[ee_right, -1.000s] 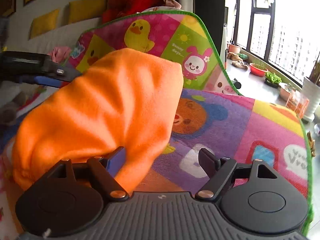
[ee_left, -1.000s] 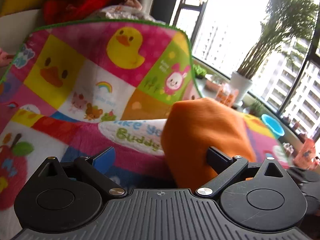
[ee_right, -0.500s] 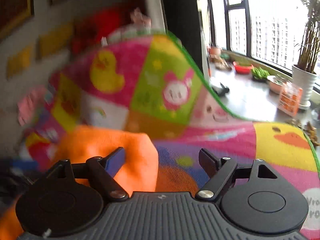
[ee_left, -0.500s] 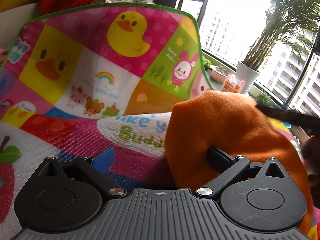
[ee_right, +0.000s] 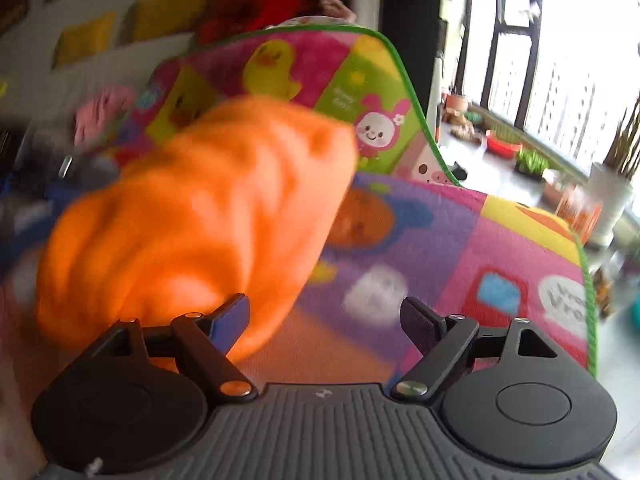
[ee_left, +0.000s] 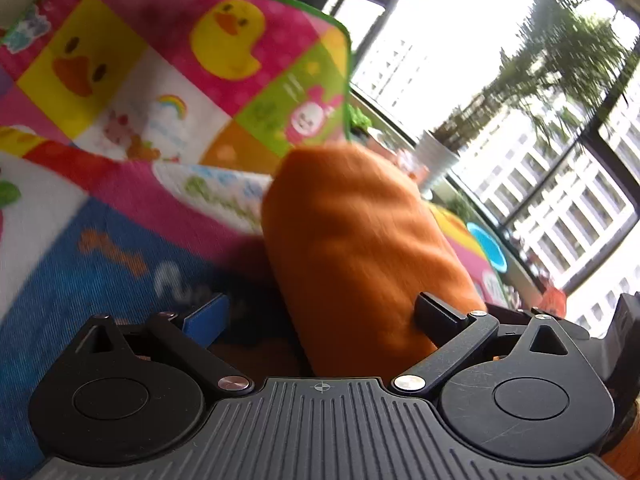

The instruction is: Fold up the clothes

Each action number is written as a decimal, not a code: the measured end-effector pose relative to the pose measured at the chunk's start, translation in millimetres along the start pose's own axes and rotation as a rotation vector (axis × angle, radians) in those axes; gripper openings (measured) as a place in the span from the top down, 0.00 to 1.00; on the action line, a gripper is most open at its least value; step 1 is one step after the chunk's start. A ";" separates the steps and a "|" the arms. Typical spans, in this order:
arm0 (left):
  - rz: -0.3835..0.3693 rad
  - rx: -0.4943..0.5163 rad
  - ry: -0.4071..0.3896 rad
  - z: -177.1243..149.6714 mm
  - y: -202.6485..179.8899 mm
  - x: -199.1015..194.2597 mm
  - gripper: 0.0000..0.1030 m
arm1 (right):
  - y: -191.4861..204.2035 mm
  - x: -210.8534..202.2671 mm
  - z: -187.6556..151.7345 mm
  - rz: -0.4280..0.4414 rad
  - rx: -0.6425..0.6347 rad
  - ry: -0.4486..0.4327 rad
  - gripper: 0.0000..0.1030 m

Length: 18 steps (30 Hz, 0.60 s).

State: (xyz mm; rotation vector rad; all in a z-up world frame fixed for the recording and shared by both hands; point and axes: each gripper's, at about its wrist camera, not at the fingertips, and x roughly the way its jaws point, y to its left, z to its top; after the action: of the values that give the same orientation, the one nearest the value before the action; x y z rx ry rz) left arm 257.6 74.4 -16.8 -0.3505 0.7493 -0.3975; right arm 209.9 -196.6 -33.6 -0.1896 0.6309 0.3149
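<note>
Standing wide apart, right gripper point(ee_right: 325, 318) jaws w/ orange cloth point(ee_right: 192, 216) against left finger only, not pinched. Left gripper point(ee_left: 322, 316) jaws also spread; cloth between them, touching right finger, over play mat point(ee_left: 120, 80).

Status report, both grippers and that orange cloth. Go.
Left gripper open, right gripper open. Orange cloth bunched on the play mat, draped over each gripper's inner finger, not pinched. Nothing in the way.
</note>
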 end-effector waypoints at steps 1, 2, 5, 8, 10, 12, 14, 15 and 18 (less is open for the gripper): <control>0.000 0.009 -0.004 -3.8 -2.1 -2.5 0.02 | 4.8 -4.1 -4.6 -0.002 -0.014 -0.002 0.19; 0.002 0.012 -0.007 -6.3 -2.5 -4.0 0.02 | 6.4 -6.0 -4.9 0.008 -0.011 0.000 0.19; 0.024 0.007 -0.015 -10.1 -0.7 -5.7 0.01 | 11.1 1.7 3.7 0.029 -0.010 -0.004 0.19; 0.062 -0.004 -0.035 -11.0 2.9 -5.2 0.01 | 20.1 17.0 16.6 0.046 -0.025 -0.023 0.19; 0.106 -0.012 -0.061 -11.6 6.8 -7.8 0.01 | 26.5 27.4 24.2 0.056 -0.032 -0.031 0.19; 0.133 -0.033 -0.077 -11.4 12.3 -11.0 0.01 | 31.0 33.5 28.7 0.063 -0.044 -0.039 0.19; 0.134 -0.052 -0.080 -11.9 16.2 -12.6 0.01 | 32.3 37.0 30.7 0.070 -0.054 -0.043 0.19; 0.130 -0.053 -0.080 -12.2 16.7 -12.4 0.01 | 31.5 38.2 31.3 0.076 -0.051 -0.041 0.19; 0.115 -0.054 -0.079 -13.1 17.4 -10.9 0.01 | 27.1 40.8 31.8 0.094 -0.041 -0.034 0.19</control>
State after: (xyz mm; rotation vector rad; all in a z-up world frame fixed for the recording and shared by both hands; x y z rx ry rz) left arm 244.8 92.4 -27.0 -0.3693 0.7003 -0.2538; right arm 249.1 -153.4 -35.2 -0.1939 0.6010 0.4208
